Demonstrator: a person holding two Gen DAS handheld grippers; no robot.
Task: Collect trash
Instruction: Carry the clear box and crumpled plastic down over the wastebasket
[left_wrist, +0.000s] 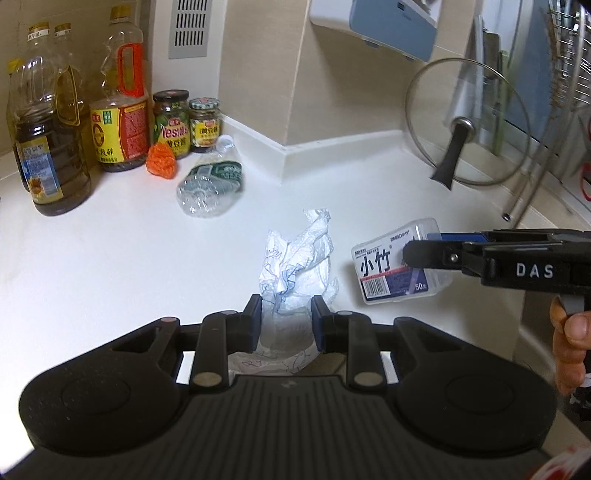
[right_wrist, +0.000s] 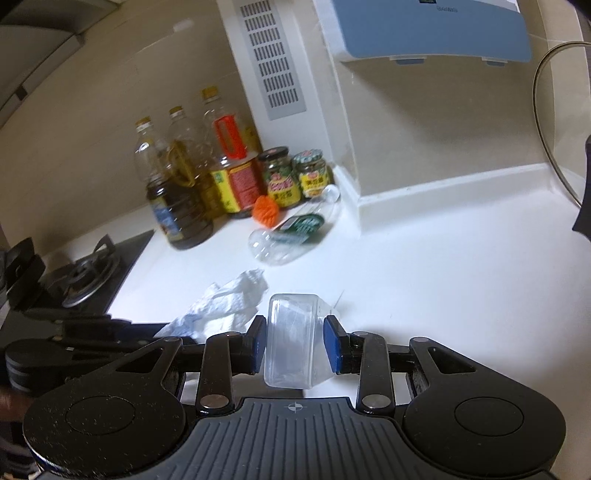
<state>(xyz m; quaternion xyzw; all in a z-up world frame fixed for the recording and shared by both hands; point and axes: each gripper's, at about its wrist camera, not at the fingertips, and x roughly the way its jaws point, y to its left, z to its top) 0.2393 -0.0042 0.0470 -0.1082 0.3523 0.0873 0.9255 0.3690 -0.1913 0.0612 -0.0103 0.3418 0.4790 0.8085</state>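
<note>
At the bottom centre of the left wrist view, the left gripper (left_wrist: 283, 308) pinches a crumpled white paper towel (left_wrist: 295, 266), which rises between its 2 blue pads above the white counter (left_wrist: 110, 266). At the right edge, the right gripper (left_wrist: 421, 251) reaches in level from the right, a person's fingers (left_wrist: 570, 328) on its handle below. In its own view, the right gripper (right_wrist: 294, 338) clamps a clear plastic box (right_wrist: 291, 339) at bottom centre. Farther off, left of centre, an empty plastic bottle (left_wrist: 210, 184) lies on its side near an orange scrap (left_wrist: 161, 160). Oil bottles (left_wrist: 48, 140) and 2 jars (left_wrist: 186, 123) fill the upper left corner.
</note>
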